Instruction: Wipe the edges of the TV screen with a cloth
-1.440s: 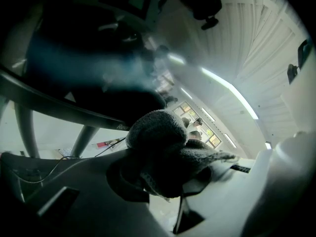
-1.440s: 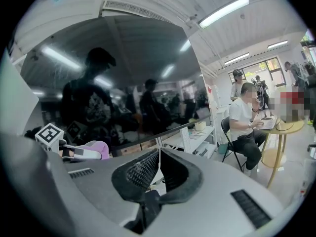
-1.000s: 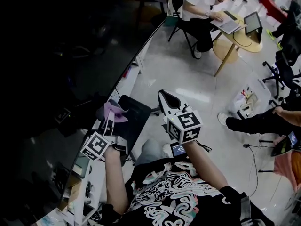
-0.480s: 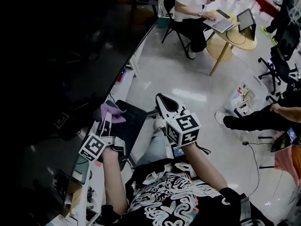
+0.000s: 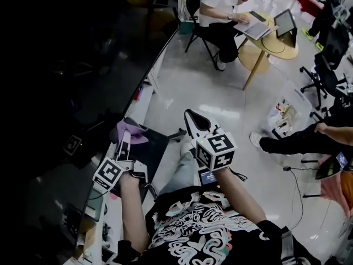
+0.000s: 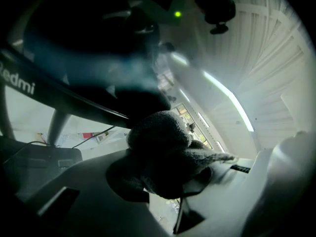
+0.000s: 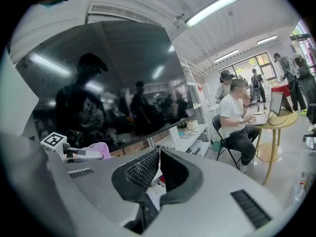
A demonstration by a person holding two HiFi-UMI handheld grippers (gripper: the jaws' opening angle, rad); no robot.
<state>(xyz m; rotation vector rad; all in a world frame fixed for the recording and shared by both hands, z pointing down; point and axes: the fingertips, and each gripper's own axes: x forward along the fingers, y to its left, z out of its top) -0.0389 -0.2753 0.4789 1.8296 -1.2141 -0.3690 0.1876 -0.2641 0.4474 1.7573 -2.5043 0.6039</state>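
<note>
The big dark TV screen (image 5: 71, 81) fills the left of the head view, and its lower edge (image 5: 146, 73) runs diagonally. My left gripper (image 5: 126, 141) is shut on a pink-purple cloth (image 5: 131, 132), which it holds at that lower edge. In the left gripper view the bunched cloth (image 6: 165, 149) hides the jaw tips, just under the black bezel (image 6: 74, 100) with its Redmi logo. Whether cloth and bezel touch I cannot tell. My right gripper (image 5: 191, 115) hangs to the right of the TV, shut on nothing (image 7: 158, 156).
A white shelf unit (image 5: 144, 95) with small items runs under the TV. A black chair seat (image 5: 154, 145) lies below the left gripper. A seated person (image 5: 220, 10) works at a round wooden table (image 5: 276, 40) at the back. Office chairs (image 5: 325, 76) and a person's leg (image 5: 292, 142) are on the right.
The head view has drifted a little. The left gripper with the cloth has slid slightly down-left along the TV's lower edge. The right gripper has barely moved.
</note>
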